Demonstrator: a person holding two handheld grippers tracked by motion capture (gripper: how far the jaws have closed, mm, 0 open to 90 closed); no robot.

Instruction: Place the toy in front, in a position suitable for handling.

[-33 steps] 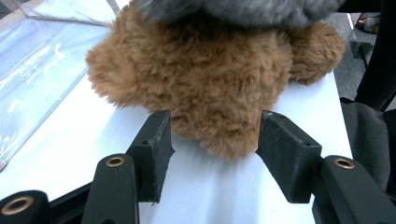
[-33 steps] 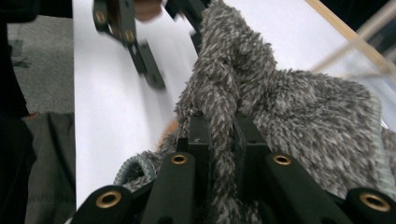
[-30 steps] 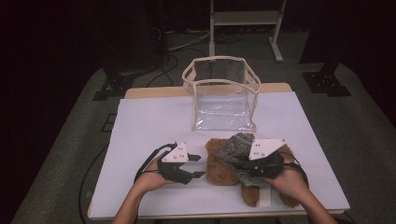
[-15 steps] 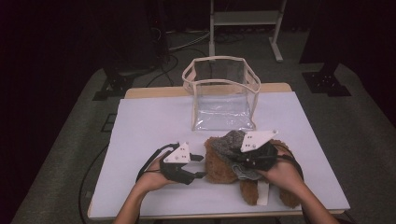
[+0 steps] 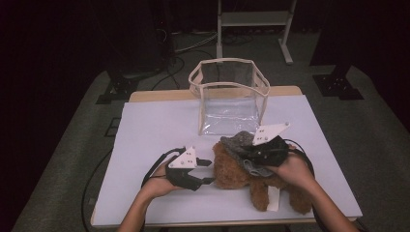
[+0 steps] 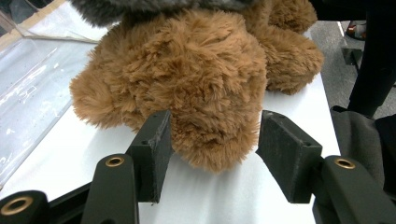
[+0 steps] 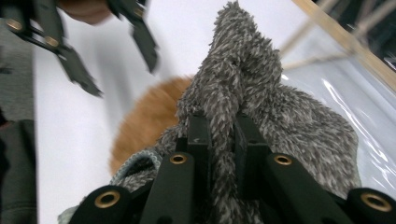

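Teddy bear (image 5: pixel 241 171), brown and plush, lies on the white surface (image 5: pixel 159 125) near the person's edge, between the two hands; in the left gripper view its fur (image 6: pixel 187 84) spreads across the frame. Behind it, toward the far edge, stands a clear plastic bag (image 5: pixel 229 96) with a cream rim, upright and open at the top, apart from the bear. Over the bear's upper part sits a grey fuzzy garment (image 5: pixel 239 142); in the right gripper view its grey pile (image 7: pixel 261 112) rises in a fold, with the brown fur beneath it. The left gripper (image 5: pixel 205 171) rests low on the surface at the bear's left side. Its jaws stand apart on either side of a rounded brown limb, the left pad (image 6: pixel 156 149) against the fur and the right pad just clear of it, so nothing is clamped. The right gripper (image 7: pixel 222 135) is clenched on the fold of the grey garment, above the bear.
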